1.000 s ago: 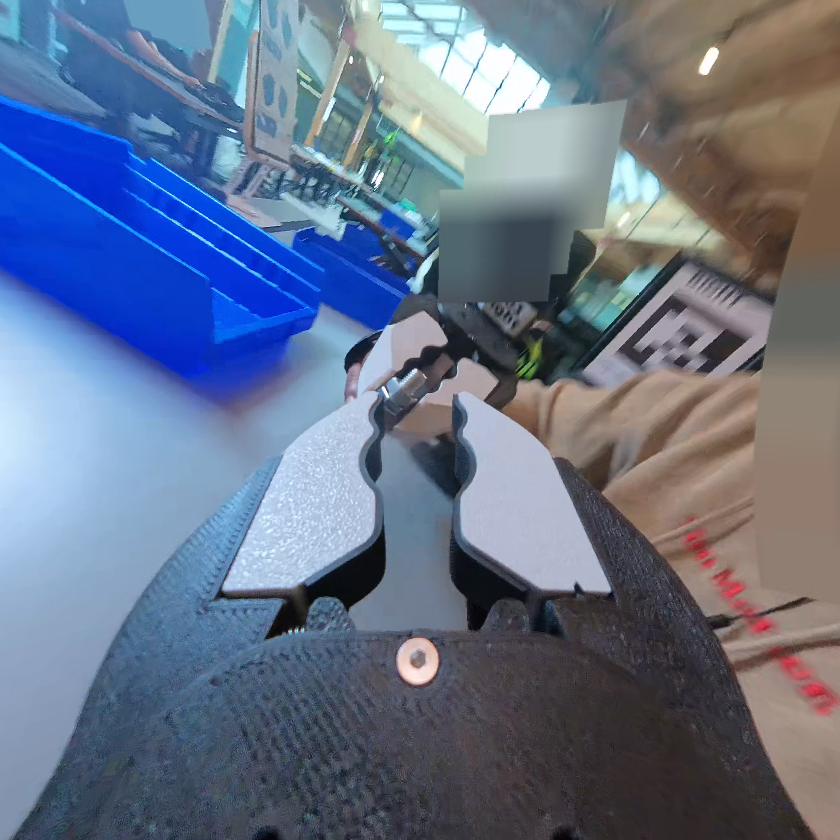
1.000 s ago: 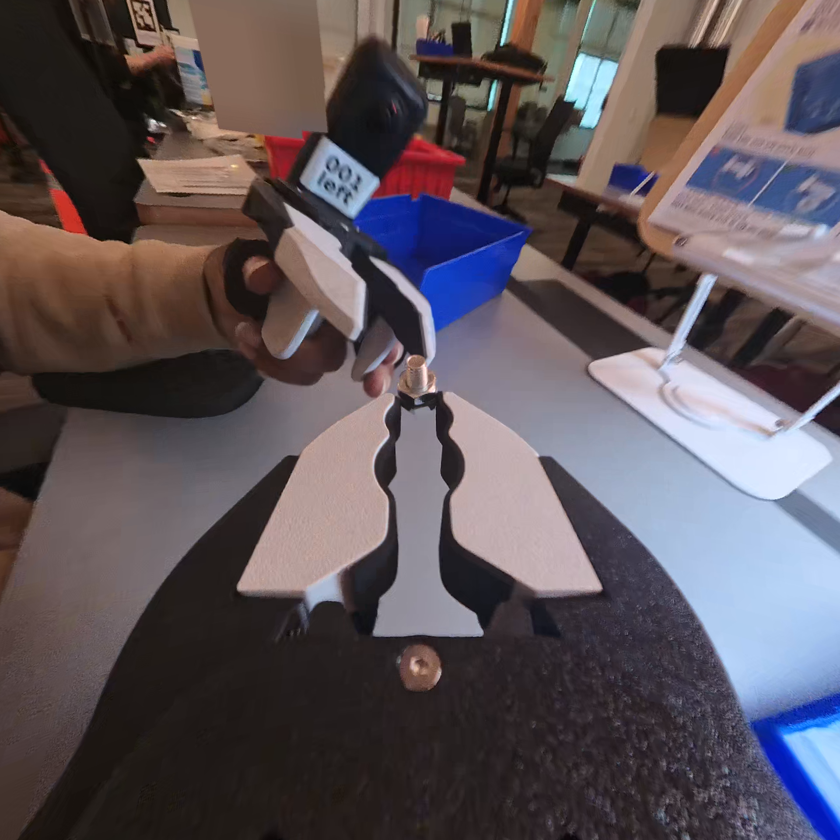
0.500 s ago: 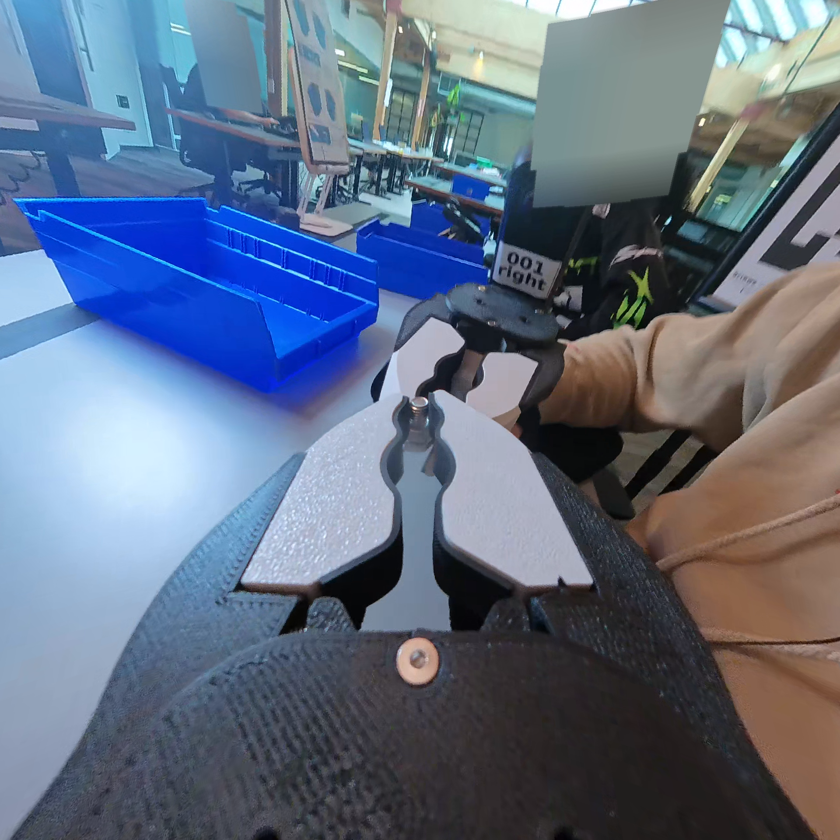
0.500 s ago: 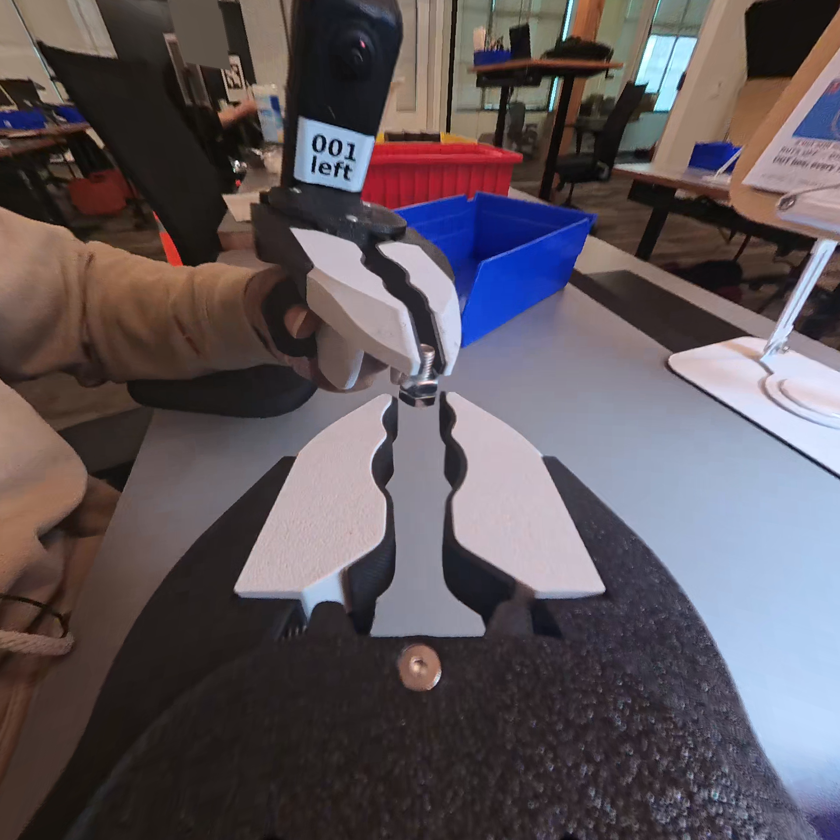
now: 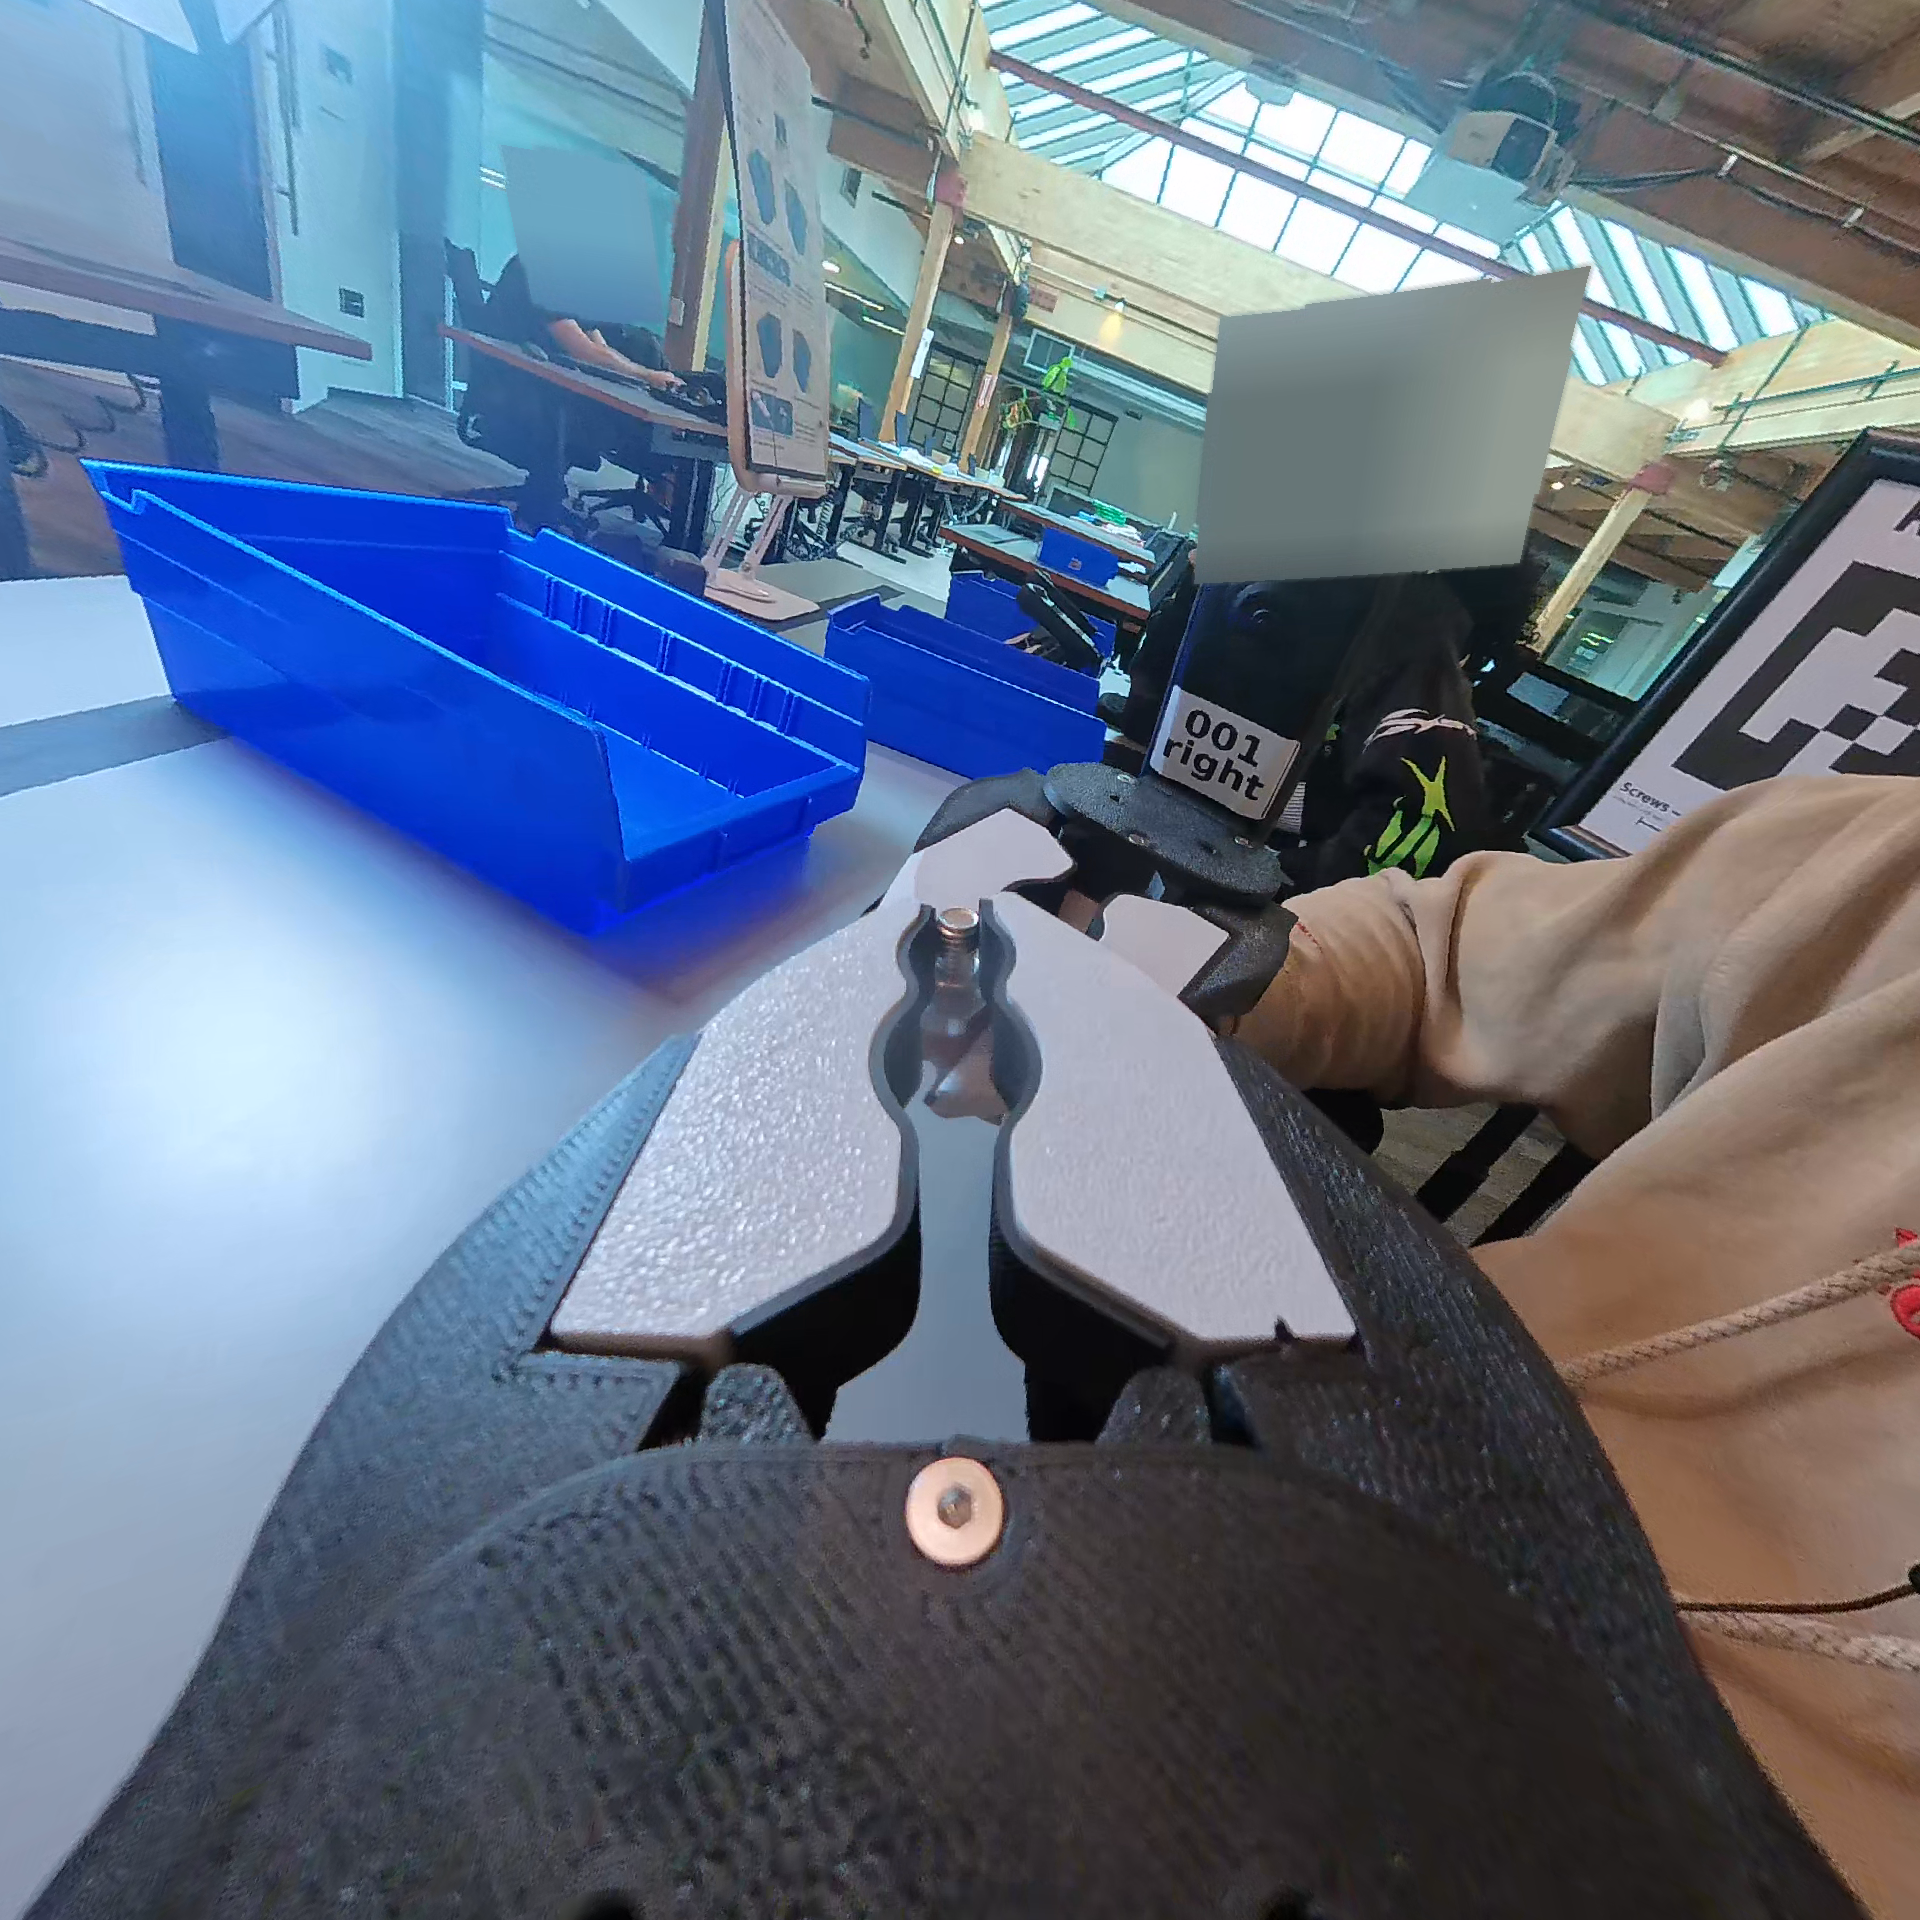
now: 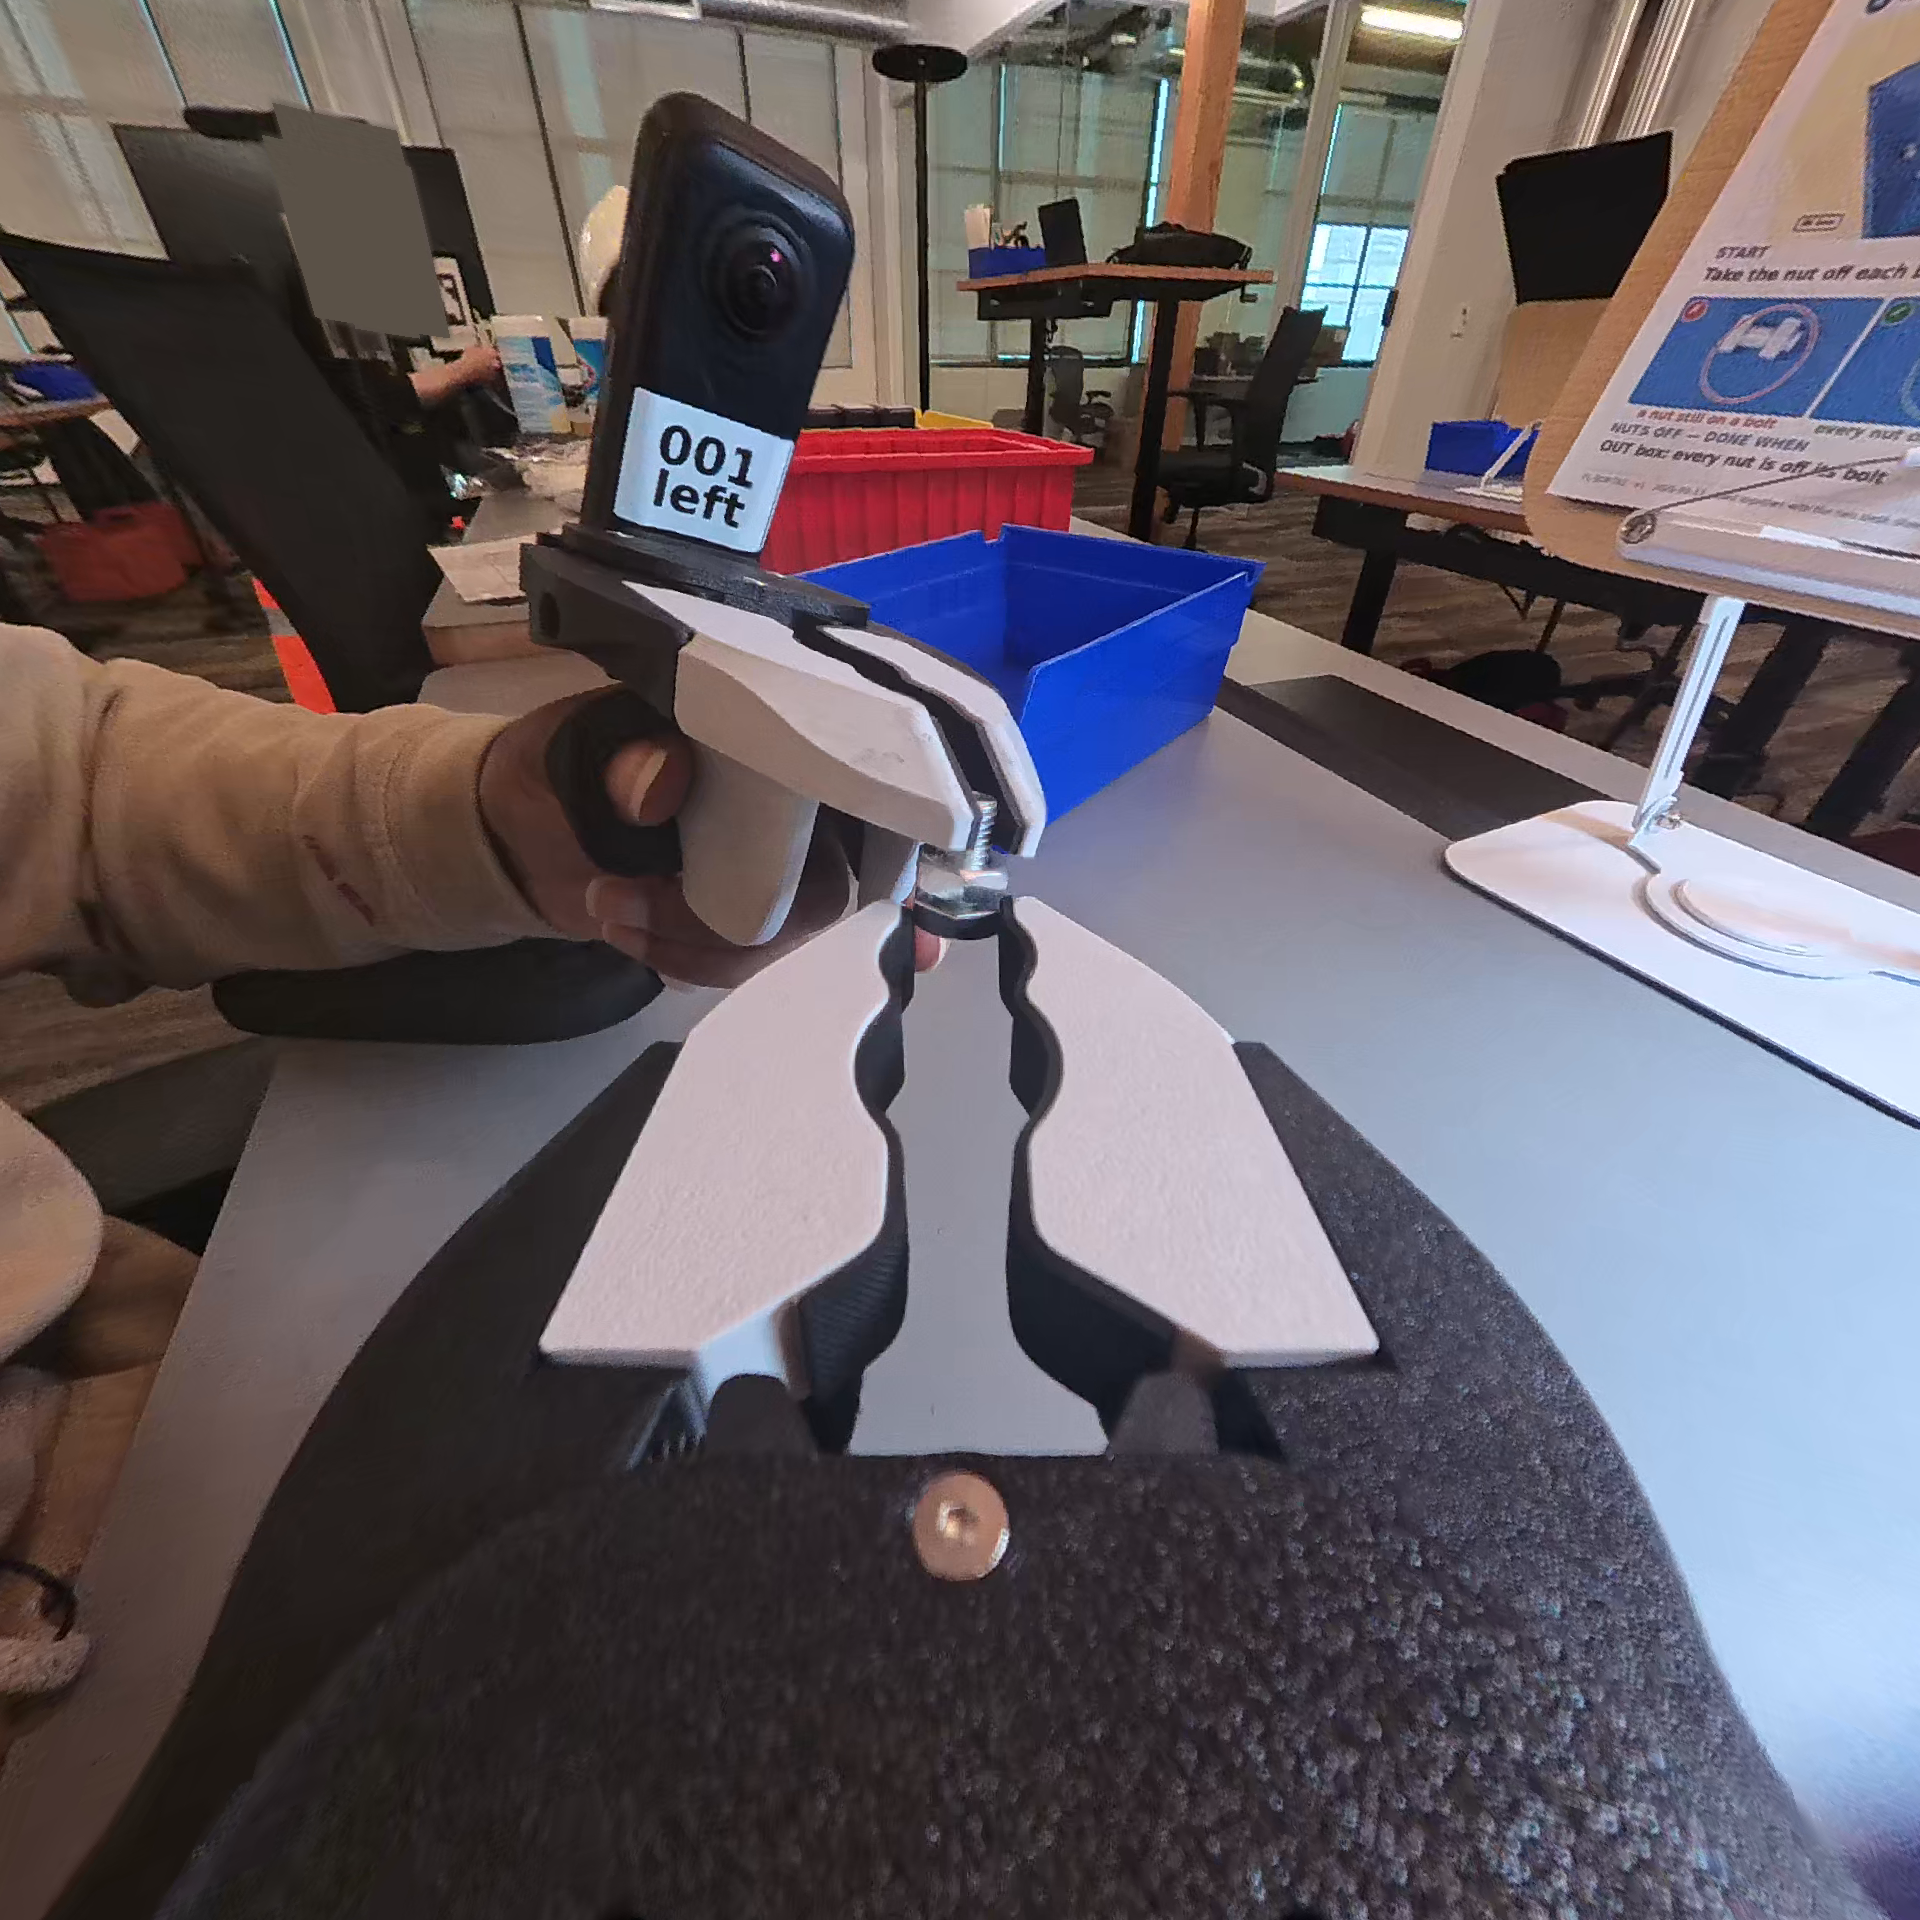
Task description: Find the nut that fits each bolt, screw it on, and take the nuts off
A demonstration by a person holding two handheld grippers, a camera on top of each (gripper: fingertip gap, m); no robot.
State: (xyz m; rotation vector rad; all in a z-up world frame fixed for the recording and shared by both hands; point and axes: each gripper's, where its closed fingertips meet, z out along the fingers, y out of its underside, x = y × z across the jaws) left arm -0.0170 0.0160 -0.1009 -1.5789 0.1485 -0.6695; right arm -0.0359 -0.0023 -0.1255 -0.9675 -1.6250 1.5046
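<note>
A silver bolt (image 5: pixel 954 966) stands upright between my two grippers above the grey table (image 5: pixel 260 1039). My left gripper (image 5: pixel 954 935) is shut on its threaded shaft, and the bolt's top end shows at the fingertips. In the right wrist view the left gripper (image 6: pixel 987 821) clamps the shaft (image 6: pixel 984 821) from above. My right gripper (image 6: pixel 956 920) is shut on the hex nut (image 6: pixel 961 885) low on the bolt, just under the left gripper's fingertips. The right gripper (image 5: pixel 1049 883) also shows behind the bolt in the left wrist view. The bolt's lower end is hidden.
A long blue bin (image 5: pixel 499 707) lies on the table to the left, with a smaller blue bin (image 5: pixel 966 686) behind. In the right wrist view a blue bin (image 6: pixel 1091 644) and a red bin (image 6: pixel 935 488) stand beyond. A white sign stand (image 6: pixel 1662 914) is at the right. Both grippers' tips are close together, under 4 cm apart.
My left gripper was open beside the bolt a second ago and has since shut on its shaft. My right gripper has kept its hold at the tips, and both have turned more upright.
</note>
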